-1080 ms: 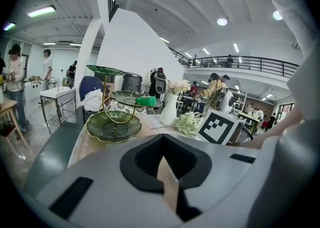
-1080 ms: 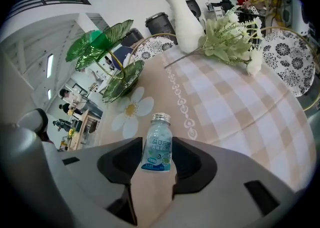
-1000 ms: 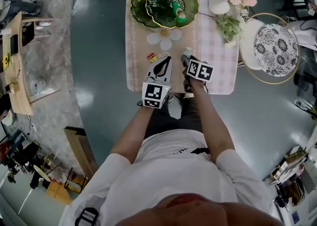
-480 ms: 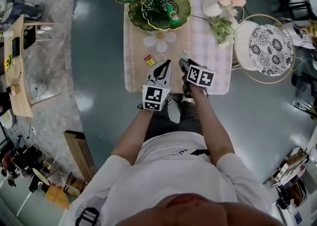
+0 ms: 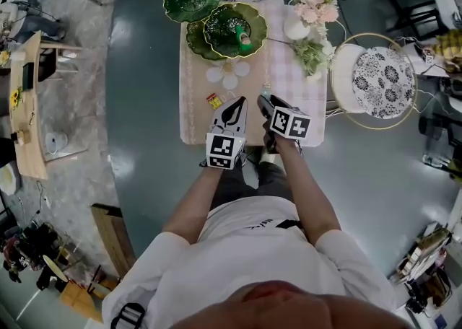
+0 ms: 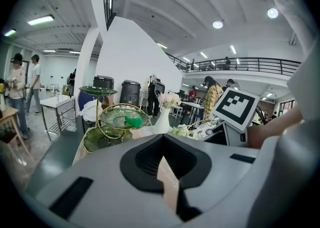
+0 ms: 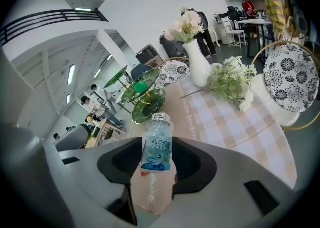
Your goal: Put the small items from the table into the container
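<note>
R gripper (image 5: 266,102) has lifted off table's (image 5: 196,115) near edge, jaws clamped on small bottle (image 7: 156,144); L gripper (image 5: 232,107) closed, empty; pick looks done, next carry to green dish (image 5: 220,21) at far edge.

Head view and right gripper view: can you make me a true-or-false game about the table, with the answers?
The right gripper grips a small clear plastic bottle with a pale blue label. True.
The white ceramic vase has tipped over. False: it stands upright, holding pale pink flowers.
A small green item lies in a green scalloped dish. True.
The small red-and-yellow item is in that dish. False: it lies on the tan table runner.
</note>
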The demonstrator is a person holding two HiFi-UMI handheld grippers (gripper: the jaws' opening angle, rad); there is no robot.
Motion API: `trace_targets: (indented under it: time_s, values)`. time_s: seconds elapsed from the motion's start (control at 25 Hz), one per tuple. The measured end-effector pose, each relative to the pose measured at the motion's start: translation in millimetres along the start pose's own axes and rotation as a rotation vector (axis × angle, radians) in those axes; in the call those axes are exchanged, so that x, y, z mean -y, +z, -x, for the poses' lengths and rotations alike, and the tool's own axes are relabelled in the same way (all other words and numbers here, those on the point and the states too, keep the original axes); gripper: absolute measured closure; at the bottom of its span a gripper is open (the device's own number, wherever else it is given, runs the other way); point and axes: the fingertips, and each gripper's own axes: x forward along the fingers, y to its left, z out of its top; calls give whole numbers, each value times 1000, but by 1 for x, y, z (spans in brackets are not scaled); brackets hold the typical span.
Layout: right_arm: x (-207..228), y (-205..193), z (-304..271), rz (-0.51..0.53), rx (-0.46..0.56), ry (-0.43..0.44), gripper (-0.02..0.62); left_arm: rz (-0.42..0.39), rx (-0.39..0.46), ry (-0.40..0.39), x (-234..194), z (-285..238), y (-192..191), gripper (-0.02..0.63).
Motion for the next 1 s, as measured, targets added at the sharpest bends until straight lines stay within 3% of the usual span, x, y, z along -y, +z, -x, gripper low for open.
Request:
trace_targets:
  time_s: [0.4,1.0]
  values:
    - [-52,62,33,86,113,92,397,-43,83,11,-5,3,61,600]
    - [-106,119,31,146,170,179,397,-73,161,48,-41,-13,116,600]
